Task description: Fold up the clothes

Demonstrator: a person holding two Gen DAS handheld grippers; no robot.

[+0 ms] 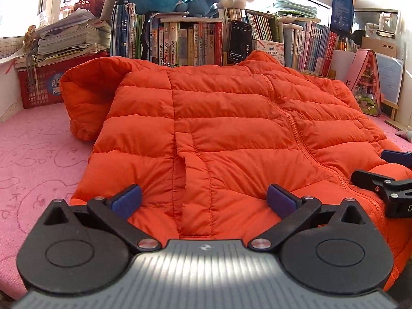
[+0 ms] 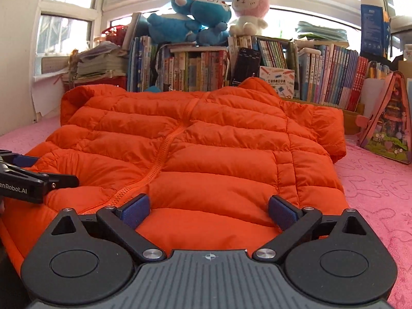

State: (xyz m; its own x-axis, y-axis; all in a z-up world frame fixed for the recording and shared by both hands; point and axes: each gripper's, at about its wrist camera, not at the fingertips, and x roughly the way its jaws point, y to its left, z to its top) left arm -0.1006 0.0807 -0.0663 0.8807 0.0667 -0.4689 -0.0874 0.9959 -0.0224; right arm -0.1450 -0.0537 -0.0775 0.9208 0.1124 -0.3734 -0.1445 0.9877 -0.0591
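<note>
An orange quilted puffer jacket (image 1: 226, 128) lies flat, front up and zipped, on a pink mat (image 1: 38, 154); its hem faces me and its collar points toward the books. My left gripper (image 1: 203, 202) stands open over the hem's left half, blue pads wide apart, nothing between them. The other gripper (image 1: 386, 180) shows at the right edge of the left wrist view, resting on the hem. In the right wrist view the jacket (image 2: 219, 154) fills the middle; my right gripper (image 2: 209, 211) is open above the hem's right half. The left gripper (image 2: 23, 177) pokes in from the left.
Rows of upright books (image 1: 190, 43) line the back, with blue and pink plush toys (image 2: 195, 20) on top. A red crate (image 1: 41, 87) under stacked papers stands back left. A pink triangular toy box (image 2: 388, 118) sits at the right. A phone (image 1: 239, 41) leans against the books.
</note>
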